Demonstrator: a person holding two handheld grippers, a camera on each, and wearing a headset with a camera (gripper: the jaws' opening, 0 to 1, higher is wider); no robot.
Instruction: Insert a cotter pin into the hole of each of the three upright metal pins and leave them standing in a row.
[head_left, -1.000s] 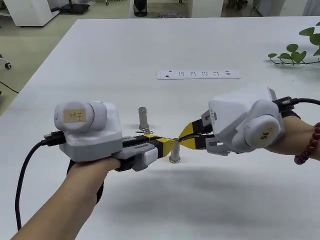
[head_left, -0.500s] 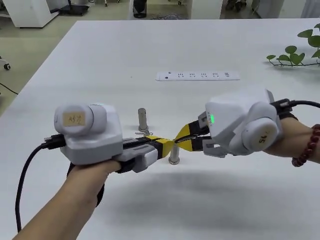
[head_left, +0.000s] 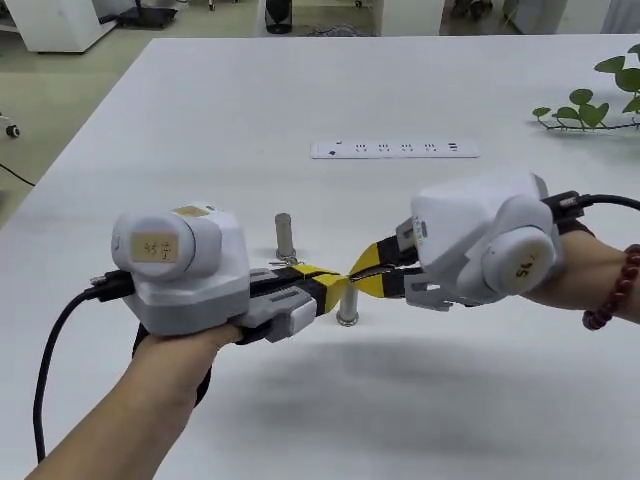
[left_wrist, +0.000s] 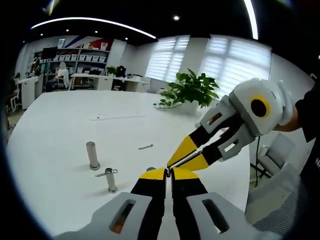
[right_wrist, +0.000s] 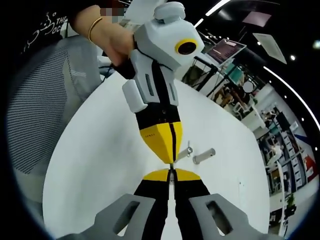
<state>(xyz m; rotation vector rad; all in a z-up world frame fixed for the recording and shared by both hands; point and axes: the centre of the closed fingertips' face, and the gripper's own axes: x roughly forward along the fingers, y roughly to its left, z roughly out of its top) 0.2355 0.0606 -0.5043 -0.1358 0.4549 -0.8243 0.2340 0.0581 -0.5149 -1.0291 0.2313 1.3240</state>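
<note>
— What sits nearest?

— The left tool (head_left: 335, 291), jaws pressed together, meets the right tool (head_left: 357, 279) tip to tip, just above the near metal pin (head_left: 347, 314). From the head view they cover its top. The right tool pinches a cotter pin (left_wrist: 186, 158); whether the left grips its end, I cannot tell.

— And past that?

— The middle metal pin (left_wrist: 111, 181) stands upright with a fitted cotter pin (left_wrist: 106, 173) through it. The far metal pin (left_wrist: 92, 155) stands bare beside it. A loose cotter pin (left_wrist: 146, 147) lies on the bench (head_left: 230, 120). Farther off are a power strip (head_left: 395, 150) and a plant (head_left: 588, 105).
</note>
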